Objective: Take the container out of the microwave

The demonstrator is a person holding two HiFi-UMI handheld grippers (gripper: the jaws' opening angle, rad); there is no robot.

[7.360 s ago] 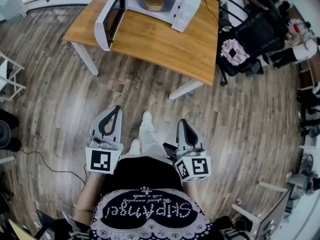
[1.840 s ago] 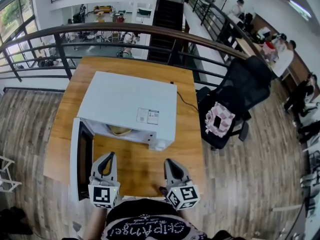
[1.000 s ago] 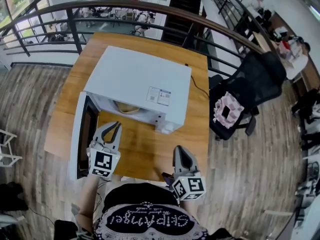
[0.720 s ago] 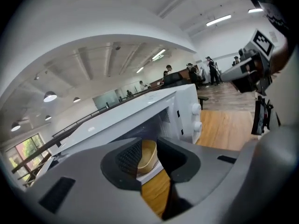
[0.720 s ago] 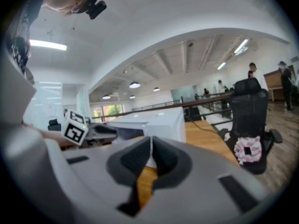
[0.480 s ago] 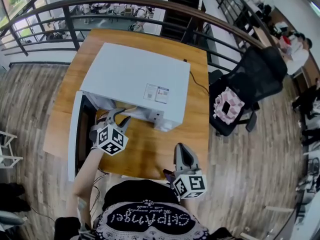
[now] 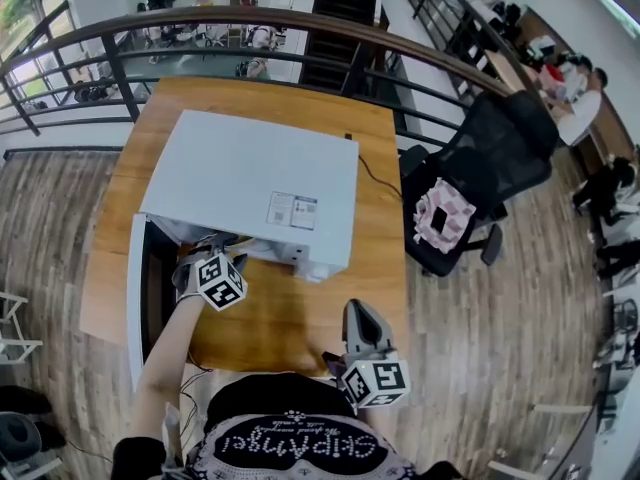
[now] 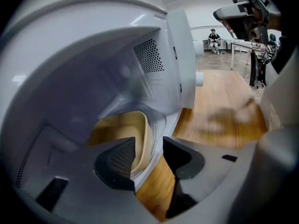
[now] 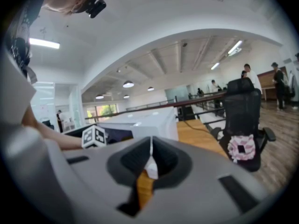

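Observation:
The white microwave [image 7: 250, 183] stands on the wooden table [image 7: 300, 313] with its door [image 7: 135, 298] swung open to the left. In the left gripper view a cream container [image 8: 121, 129] sits inside the cavity [image 8: 93, 78]. My left gripper [image 8: 148, 146] points down into the opening, and its jaws are opening. The container's near rim shows in the gap between them, and the pads do not press on it. In the head view my left gripper [image 7: 215, 253] reaches under the microwave's front edge, which hides its tips. My right gripper [image 7: 355, 313] hangs shut and empty over the table's near edge.
A black office chair [image 7: 470, 178] with a pink cushion stands right of the table. A metal railing [image 7: 250, 28] runs behind the table. A power cord [image 7: 375, 183] trails from the microwave across the tabletop. People sit at desks far to the right.
My left gripper has dropped and moved forward into the microwave's opening, rolled over, and its jaws have gone from shut to wide. The right gripper has stayed where it was.

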